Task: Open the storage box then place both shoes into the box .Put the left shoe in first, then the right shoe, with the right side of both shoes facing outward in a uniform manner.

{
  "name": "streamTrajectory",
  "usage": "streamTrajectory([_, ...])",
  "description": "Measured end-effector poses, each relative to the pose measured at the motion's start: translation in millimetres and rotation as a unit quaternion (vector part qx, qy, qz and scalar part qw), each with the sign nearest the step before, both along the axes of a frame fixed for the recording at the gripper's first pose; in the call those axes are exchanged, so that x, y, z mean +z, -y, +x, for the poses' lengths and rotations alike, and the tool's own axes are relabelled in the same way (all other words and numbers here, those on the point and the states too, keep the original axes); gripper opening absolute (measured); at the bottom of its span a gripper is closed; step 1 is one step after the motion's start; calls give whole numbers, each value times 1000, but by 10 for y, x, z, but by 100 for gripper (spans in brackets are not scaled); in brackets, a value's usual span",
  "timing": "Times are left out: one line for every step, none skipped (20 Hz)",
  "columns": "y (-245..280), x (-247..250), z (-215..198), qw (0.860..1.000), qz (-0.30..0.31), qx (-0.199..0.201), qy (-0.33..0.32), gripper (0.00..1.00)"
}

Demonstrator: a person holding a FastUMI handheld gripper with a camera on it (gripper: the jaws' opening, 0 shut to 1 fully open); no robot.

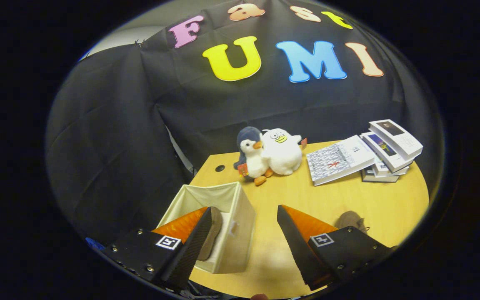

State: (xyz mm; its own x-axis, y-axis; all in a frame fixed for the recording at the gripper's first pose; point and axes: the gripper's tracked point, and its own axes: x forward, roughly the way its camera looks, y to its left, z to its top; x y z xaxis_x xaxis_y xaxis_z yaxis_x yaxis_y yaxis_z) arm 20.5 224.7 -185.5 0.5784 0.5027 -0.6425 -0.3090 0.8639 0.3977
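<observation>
A cream fabric storage box (231, 208) stands open on the wooden table, just ahead of my left finger. One brownish shoe (211, 237) lies inside it, partly hidden behind that finger. The other brownish shoe (350, 220) rests on the table behind my right finger, mostly covered by it. My gripper (244, 233) hangs above the table and is open, with nothing between its fingers; the box's right wall lies in the gap below.
Two plush toys, a penguin (250, 156) and a white bird (282, 152), sit at the table's far edge. A stack of books (383, 152) with an open booklet (338, 163) lies at the far right. A small hole (220, 168) marks the table's far left.
</observation>
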Motion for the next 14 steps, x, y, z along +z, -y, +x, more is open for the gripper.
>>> streamTrajectory([142, -13, 12, 1000, -8, -5, 5, 97])
streamTrajectory([294, -32, 31, 1000, -16, -11, 8, 97])
streamTrajectory([435, -62, 48, 999, -25, -18, 11, 97])
streamTrajectory([584, -97, 64, 999, -35, -26, 14, 97])
streamTrajectory([733, -132, 80, 998, -47, -34, 19, 97])
streamTrajectory([869, -166, 92, 997, -57, -41, 22, 97])
streamTrajectory([989, -192, 86, 997, -64, -45, 22, 97])
streamTrajectory([1127, -260, 68, 996, -73, -51, 19, 97])
streamTrajectory([1218, -317, 62, 995, -78, -56, 17, 97])
streamTrajectory([1325, -374, 50, 995, -83, -60, 13, 97])
streamTrajectory([1416, -427, 24, 994, -85, -64, 9, 97])
streamTrajectory([1499, -478, 10, 994, -86, -66, 6, 97])
streamTrajectory([1589, -544, -14, 993, -91, -68, 3, 97])
streamTrajectory([1679, -610, -37, 993, -98, -70, 1, 97])
